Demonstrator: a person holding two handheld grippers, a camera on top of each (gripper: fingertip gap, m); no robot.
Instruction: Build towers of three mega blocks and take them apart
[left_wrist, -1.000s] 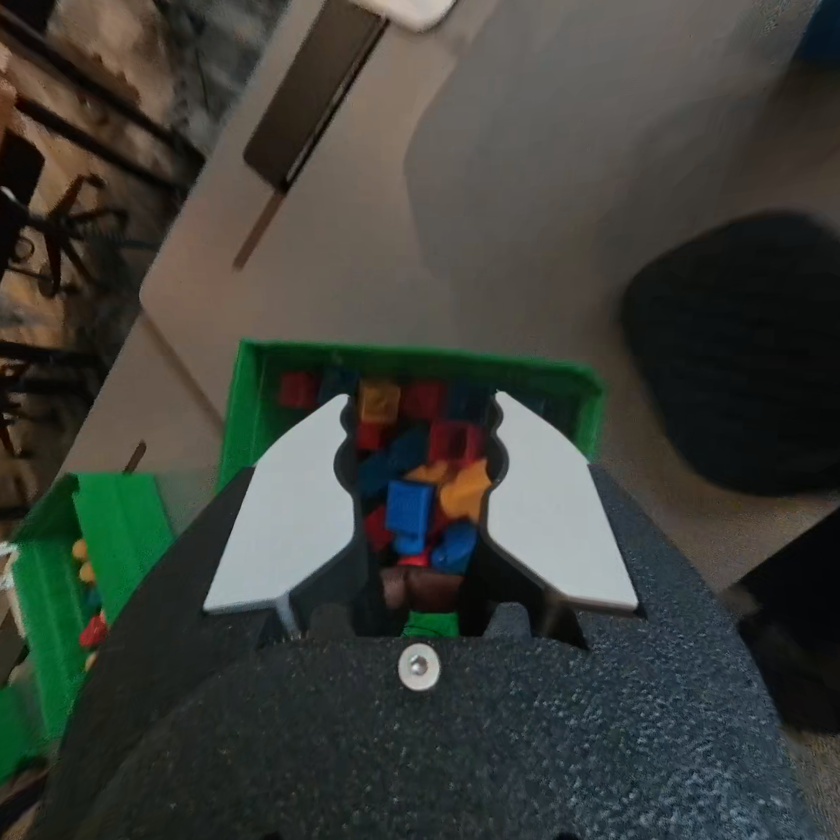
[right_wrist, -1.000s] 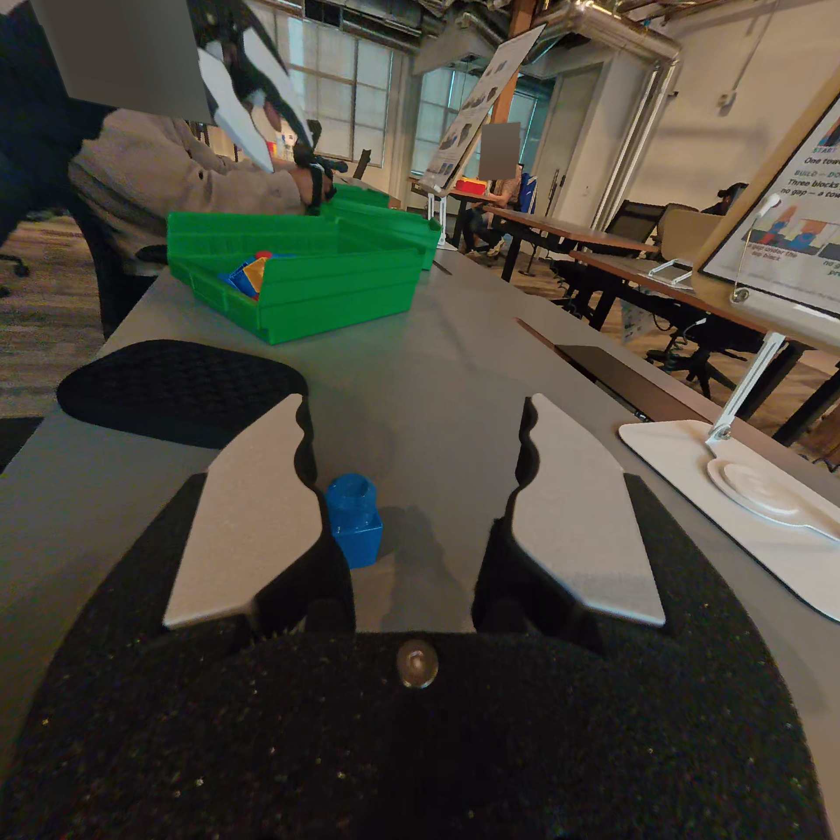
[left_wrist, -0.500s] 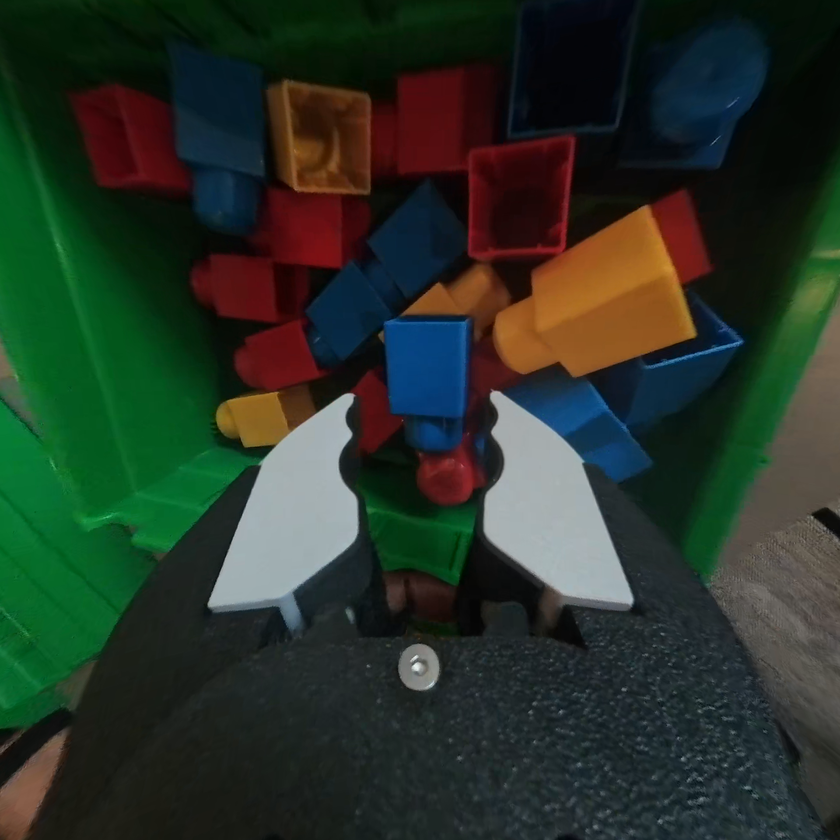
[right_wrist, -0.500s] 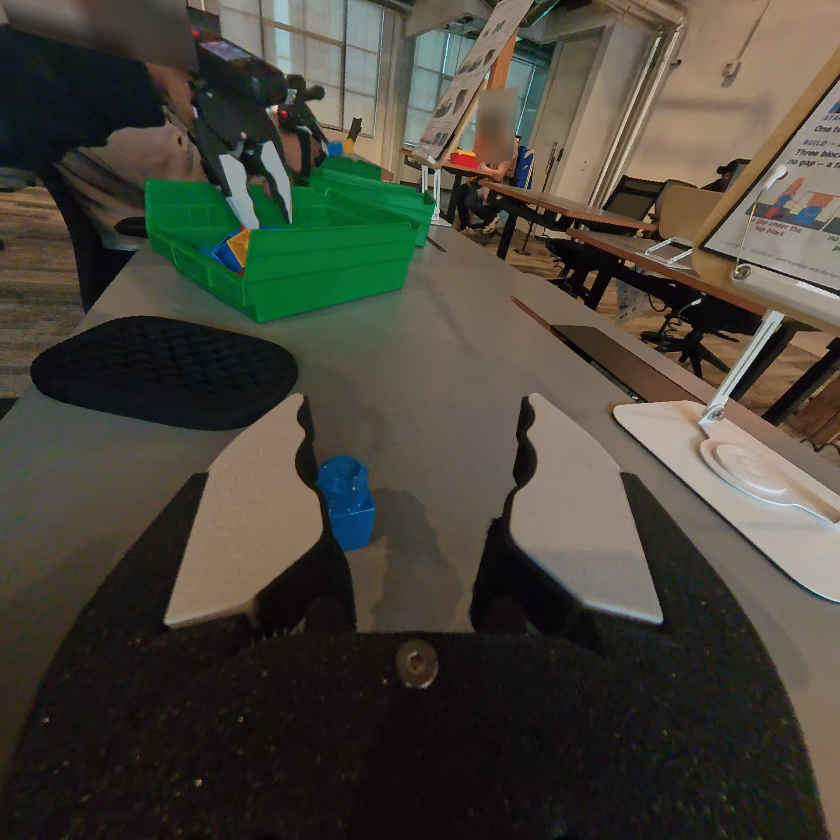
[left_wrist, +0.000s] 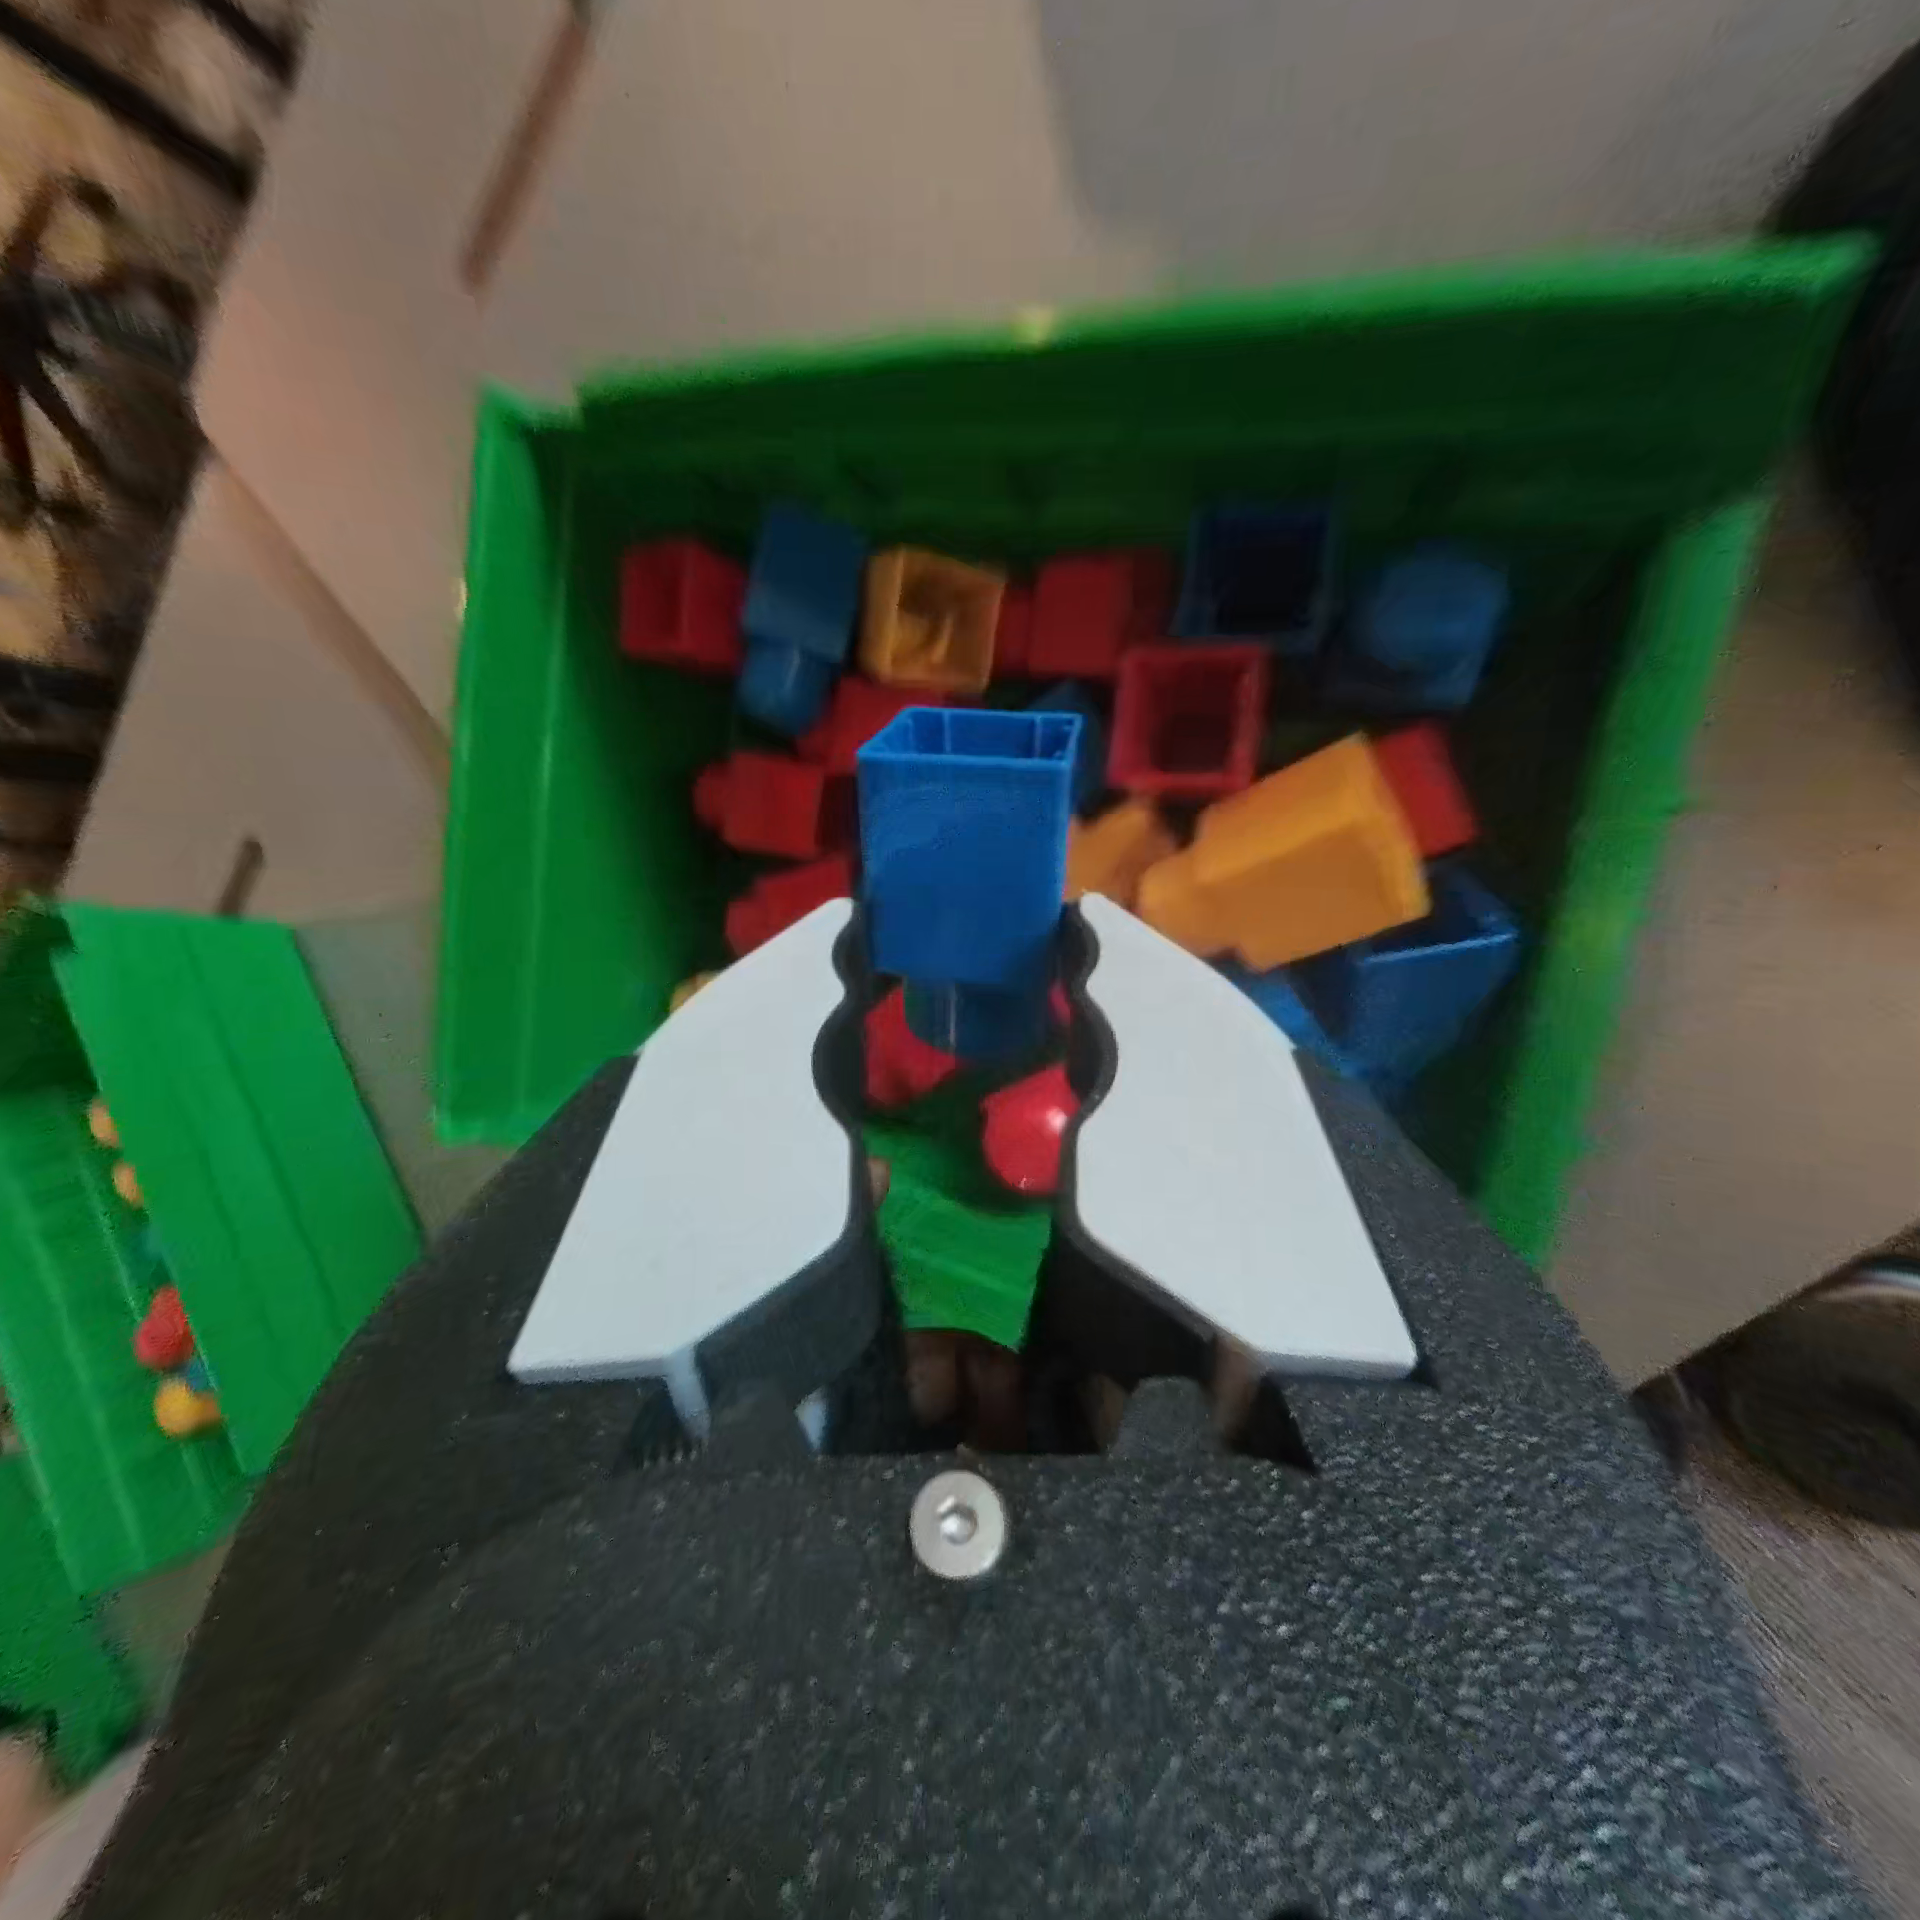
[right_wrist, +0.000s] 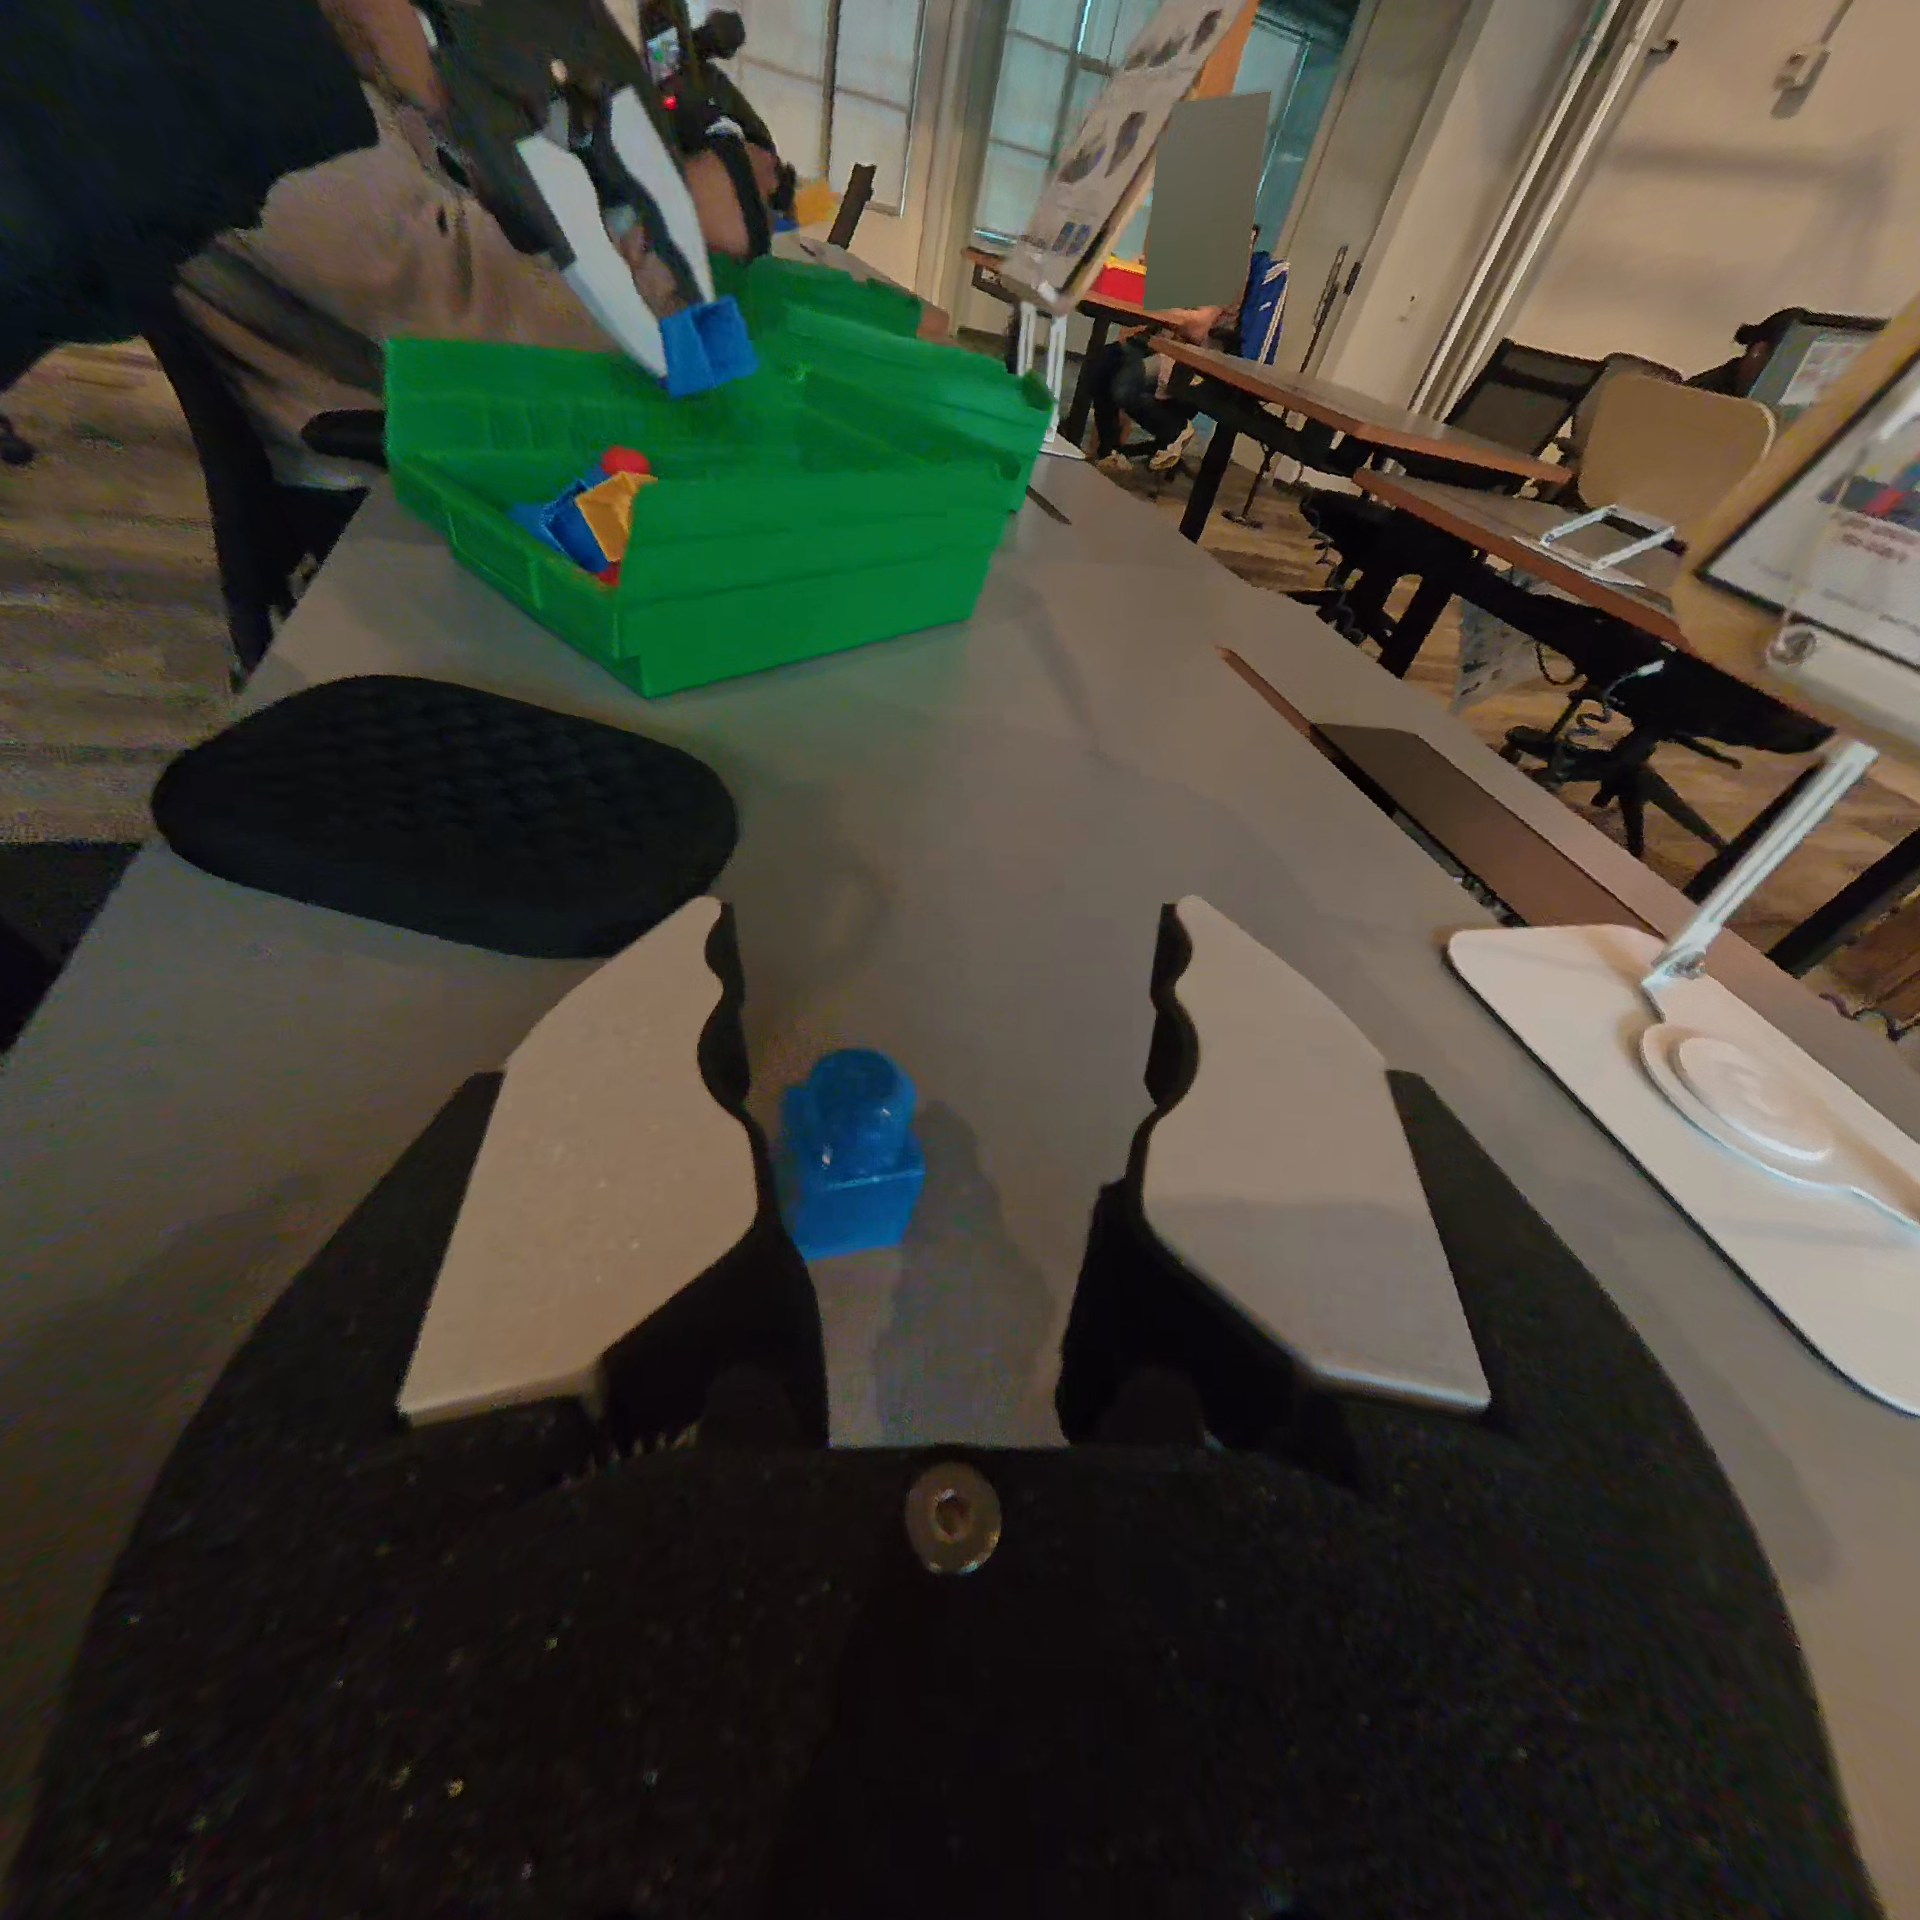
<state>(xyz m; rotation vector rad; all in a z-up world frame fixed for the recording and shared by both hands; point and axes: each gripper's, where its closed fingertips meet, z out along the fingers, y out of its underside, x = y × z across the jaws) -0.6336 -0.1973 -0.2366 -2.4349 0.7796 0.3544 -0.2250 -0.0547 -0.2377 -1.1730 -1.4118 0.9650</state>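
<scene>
My left gripper is shut on a blue block, held above the green bin with its hollow end facing away. The bin holds several red, blue and orange blocks. In the right wrist view the left gripper shows far off with that blue block lifted over the green bin. My right gripper is open and low over the grey table. A single blue block stands upright on the table between its fingers, close to the left finger.
A black mesh pad lies left of the table's middle. A white stand base sits at the right. A second green bin with blocks is left of the first. A person in a tan sleeve sits behind the bins. The left gripper's tips are roughly 45 centimetres from the right gripper's.
My left gripper dropped into the bin, shut on the blue block, and has lifted it up out of the pile. My right gripper stayed open and shifted slightly around the table block.
</scene>
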